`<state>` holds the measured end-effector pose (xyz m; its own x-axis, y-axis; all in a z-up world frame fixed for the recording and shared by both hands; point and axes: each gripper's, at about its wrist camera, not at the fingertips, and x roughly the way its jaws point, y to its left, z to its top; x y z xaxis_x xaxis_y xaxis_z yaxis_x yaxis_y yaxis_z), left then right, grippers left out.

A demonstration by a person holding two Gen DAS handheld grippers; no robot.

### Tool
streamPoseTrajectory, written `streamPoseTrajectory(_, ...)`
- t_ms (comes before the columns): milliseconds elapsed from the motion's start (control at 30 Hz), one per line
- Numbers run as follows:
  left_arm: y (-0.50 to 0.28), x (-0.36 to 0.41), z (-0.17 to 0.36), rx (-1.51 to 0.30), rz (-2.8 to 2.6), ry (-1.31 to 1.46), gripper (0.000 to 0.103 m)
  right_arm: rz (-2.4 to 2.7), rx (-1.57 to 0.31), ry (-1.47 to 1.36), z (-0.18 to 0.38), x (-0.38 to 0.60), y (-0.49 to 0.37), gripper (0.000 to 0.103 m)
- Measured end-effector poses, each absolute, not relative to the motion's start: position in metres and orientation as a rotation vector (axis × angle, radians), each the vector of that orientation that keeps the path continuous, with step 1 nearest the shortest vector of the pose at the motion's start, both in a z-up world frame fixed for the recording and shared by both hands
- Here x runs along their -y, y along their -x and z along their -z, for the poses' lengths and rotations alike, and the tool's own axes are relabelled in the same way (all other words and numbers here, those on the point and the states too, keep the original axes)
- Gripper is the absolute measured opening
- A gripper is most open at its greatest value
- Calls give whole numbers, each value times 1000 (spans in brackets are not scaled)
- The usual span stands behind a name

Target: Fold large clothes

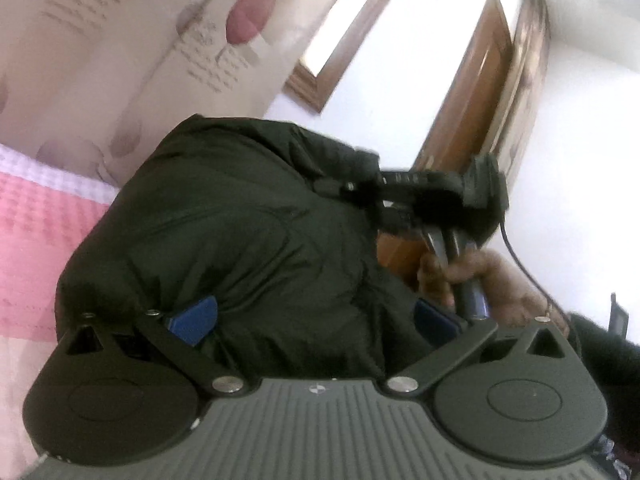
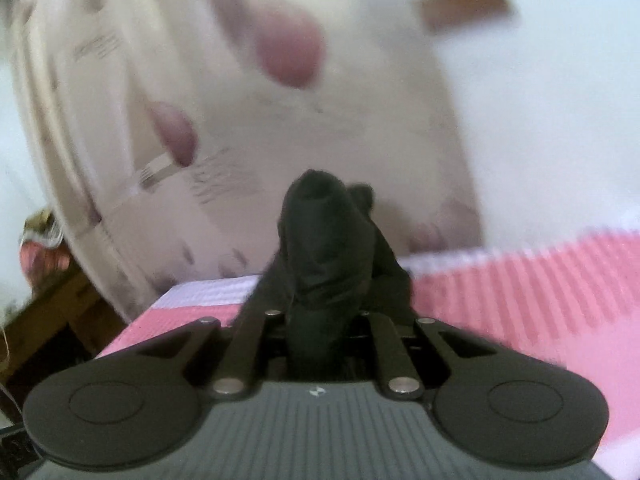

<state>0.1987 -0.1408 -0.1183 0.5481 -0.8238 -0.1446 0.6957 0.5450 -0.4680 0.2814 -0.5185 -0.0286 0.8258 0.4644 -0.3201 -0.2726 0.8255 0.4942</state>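
Note:
A large black jacket point(image 1: 240, 232) hangs bunched in the air in the left wrist view, over a pink bed cover point(image 1: 36, 240). My left gripper point(image 1: 312, 320) has its blue pads point(image 1: 194, 320) set wide apart with a thick fold of the jacket filling the gap between them. My right gripper point(image 1: 360, 184) shows across the jacket, gripping its far edge, with the person's hand below it. In the right wrist view the right gripper point(image 2: 320, 316) is shut on a bunch of the jacket point(image 2: 324, 248), which rises from the jaws.
A curtain point(image 1: 132, 52) with purple petals hangs behind the bed. A brown wooden door point(image 1: 472, 92) and a framed window point(image 1: 336, 52) stand on the white wall. The pink cover point(image 2: 540, 292) runs to the right; a wooden bed frame point(image 2: 48, 320) is at the left.

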Motion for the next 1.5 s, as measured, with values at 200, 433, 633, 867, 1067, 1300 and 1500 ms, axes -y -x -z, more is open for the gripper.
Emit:
streamPoseTrajectory(200,-198,148,102,-402,962,380,103,-407,-404,-590,74,551,-272,11)
streamPoseTrajectory(433,-203,152,43,-167,923,307,103,-436,-381,-895,137,587,-273,15)
streamPoseTrajectory(633,-298,177,55,-358,872,216,103,-439,-391,-958,153,593,-281,18)
streamPoseTrajectory(867,-320,151,102,-531,834,319,101,-500,-473,-943,158,566,-316,19)
streamPoseTrajectory(1067,-283,102,101,-535,747,329,101,-593,-560,-898,154,509,-347,19)
streamPoseTrajectory(1300,-217,46,70,-426,565,421,98,-695,-564,-766,138,455,-346,22)
streamPoseTrajectory(1500,-215,93,31,-334,683,380,102,-673,-313,-785,102,495,-316,21)
